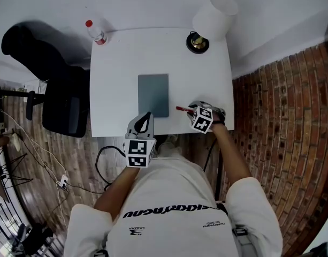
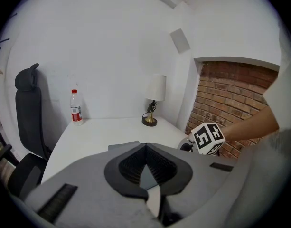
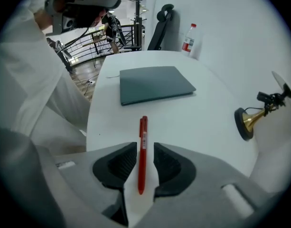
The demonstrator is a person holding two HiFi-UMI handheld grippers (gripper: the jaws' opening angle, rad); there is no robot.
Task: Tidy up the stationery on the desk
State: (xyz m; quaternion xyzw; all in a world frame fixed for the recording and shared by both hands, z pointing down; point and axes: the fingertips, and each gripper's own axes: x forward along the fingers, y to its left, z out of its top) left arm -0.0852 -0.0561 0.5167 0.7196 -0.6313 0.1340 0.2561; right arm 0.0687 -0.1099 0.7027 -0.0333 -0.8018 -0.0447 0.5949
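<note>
On the desk (image 1: 115,63), a notebook (image 1: 153,94) lies near the front edge with a pen (image 1: 183,110) just right of it. A water bottle (image 1: 95,32) and a lamp (image 1: 212,23) stand at the far corners.

The red pen (image 3: 142,151) is slim, with a clip and a small white label on its barrel. It lies flat on the white desk (image 1: 121,63) near the front right edge. Its clip end points toward the notebook (image 1: 153,95). The barrel sits between the jaws of the right gripper (image 3: 145,147), with a gap showing at one pad. The grey-green notebook lies closed and flat at mid-desk, near the pen but not touching it.
</note>
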